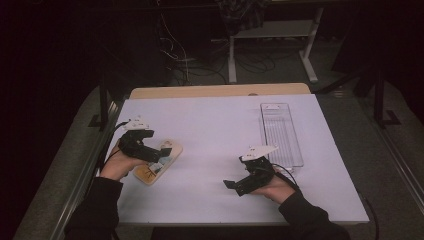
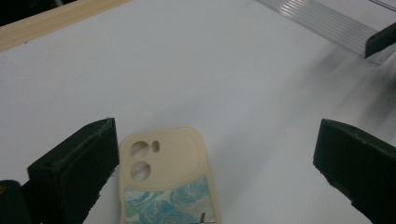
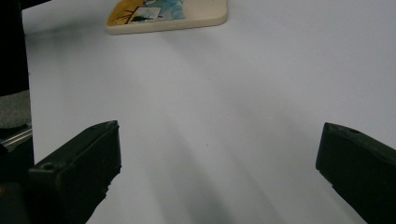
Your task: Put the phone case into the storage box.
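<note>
A cream phone case (image 1: 159, 161) with a blue and yellow painted print lies flat on the white table (image 1: 220, 130) at the left. My left gripper (image 1: 150, 151) hovers right over its near end, open. In the left gripper view the case (image 2: 163, 182) lies camera holes up, close to the left jaw, and the left gripper (image 2: 217, 135) stands wide open around it without touching. My right gripper (image 1: 233, 184) rests low at the front centre, pointing left, open. In the right gripper view the gripper (image 3: 219, 135) holds nothing, and the case (image 3: 168, 16) lies far ahead.
A long clear ribbed tray (image 1: 281, 134) lies at the right of the table, also in the left gripper view as the tray (image 2: 327, 21). A wooden strip (image 1: 220, 91) runs along the far edge. Table legs and cables stand on the dark floor beyond.
</note>
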The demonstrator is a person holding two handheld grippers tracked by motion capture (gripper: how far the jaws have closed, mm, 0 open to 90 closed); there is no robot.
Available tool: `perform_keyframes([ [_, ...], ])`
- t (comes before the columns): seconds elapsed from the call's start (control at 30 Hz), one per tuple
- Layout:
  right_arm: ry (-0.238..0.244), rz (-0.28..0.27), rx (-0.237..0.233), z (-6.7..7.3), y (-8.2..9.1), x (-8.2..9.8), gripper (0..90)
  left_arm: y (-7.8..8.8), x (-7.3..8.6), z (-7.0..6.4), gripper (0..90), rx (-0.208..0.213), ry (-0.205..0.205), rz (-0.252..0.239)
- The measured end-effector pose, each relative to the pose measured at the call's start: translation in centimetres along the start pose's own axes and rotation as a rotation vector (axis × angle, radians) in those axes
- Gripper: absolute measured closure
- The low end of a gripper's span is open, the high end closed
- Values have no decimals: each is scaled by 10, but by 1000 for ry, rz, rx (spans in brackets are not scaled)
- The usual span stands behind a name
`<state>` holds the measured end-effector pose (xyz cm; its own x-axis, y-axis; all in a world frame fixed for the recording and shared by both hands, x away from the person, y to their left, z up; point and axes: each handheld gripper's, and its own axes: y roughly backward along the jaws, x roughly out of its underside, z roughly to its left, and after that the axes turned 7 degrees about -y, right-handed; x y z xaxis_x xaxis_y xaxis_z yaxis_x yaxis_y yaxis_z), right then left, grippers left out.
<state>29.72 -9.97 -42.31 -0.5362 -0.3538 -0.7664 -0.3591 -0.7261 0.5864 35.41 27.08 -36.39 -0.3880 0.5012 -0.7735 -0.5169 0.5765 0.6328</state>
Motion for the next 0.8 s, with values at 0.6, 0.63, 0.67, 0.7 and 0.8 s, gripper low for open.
perform_keyframes([
  [0.6, -1, -1, 0, 0, 0, -1, 0, 7, 4, 23, 0, -64, 31, 23],
  [0.63, -2, -2, 0, 0, 0, -1, 0, 7, 4, 23, 0, -68, 29, 23],
  [0.67, -1, -2, 0, 0, 0, -1, 0, 6, 5, 23, 0, -71, 23, 26],
  [0.7, -1, -1, 0, 0, 0, -1, 0, 6, 5, 23, 0, -71, 31, 26],
  [0.8, -2, -2, 1, 0, 0, -1, 0, 5, 7, 24, 0, -72, 33, 33],
])
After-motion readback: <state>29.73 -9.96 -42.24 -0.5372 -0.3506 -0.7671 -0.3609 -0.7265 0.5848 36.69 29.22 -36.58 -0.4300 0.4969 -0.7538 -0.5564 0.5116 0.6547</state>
